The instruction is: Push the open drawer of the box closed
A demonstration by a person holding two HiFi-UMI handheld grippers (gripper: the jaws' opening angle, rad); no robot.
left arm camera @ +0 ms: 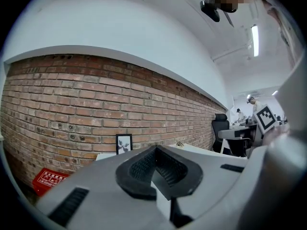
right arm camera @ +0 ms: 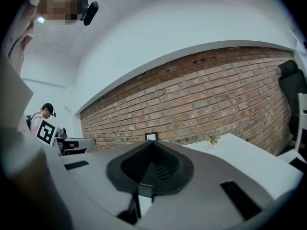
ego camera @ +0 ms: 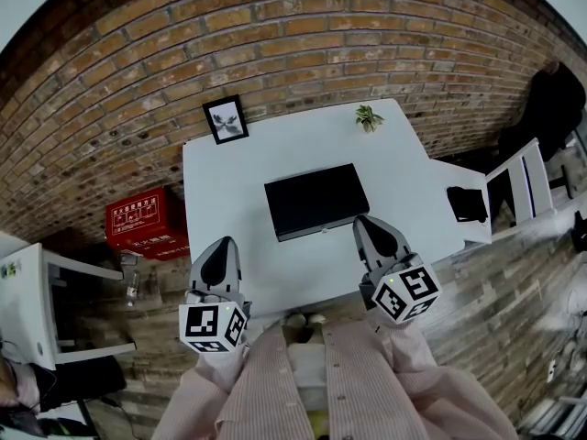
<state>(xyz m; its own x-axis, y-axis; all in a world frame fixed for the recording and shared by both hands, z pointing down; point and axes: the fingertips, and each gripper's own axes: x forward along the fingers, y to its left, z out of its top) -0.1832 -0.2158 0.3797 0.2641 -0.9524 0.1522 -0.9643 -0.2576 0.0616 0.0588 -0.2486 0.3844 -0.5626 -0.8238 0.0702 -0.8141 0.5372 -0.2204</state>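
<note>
In the head view the black box lies flat at the middle of the white table. Its long axis runs left to right, with the right end tipped slightly toward the top of the frame and one long edge facing the person. Whether its drawer stands out cannot be made out from above. The left gripper sits at lower left of the box and the right gripper just off its lower right corner, both with jaws together and empty. A frame and a plant stand at the table's far edge, below a brick wall. The left gripper view shows its jaws pressed together on nothing, with the frame above them. The right gripper view shows the same closed, empty jaws, with the plant at right. The box shows only from the head.
</note>
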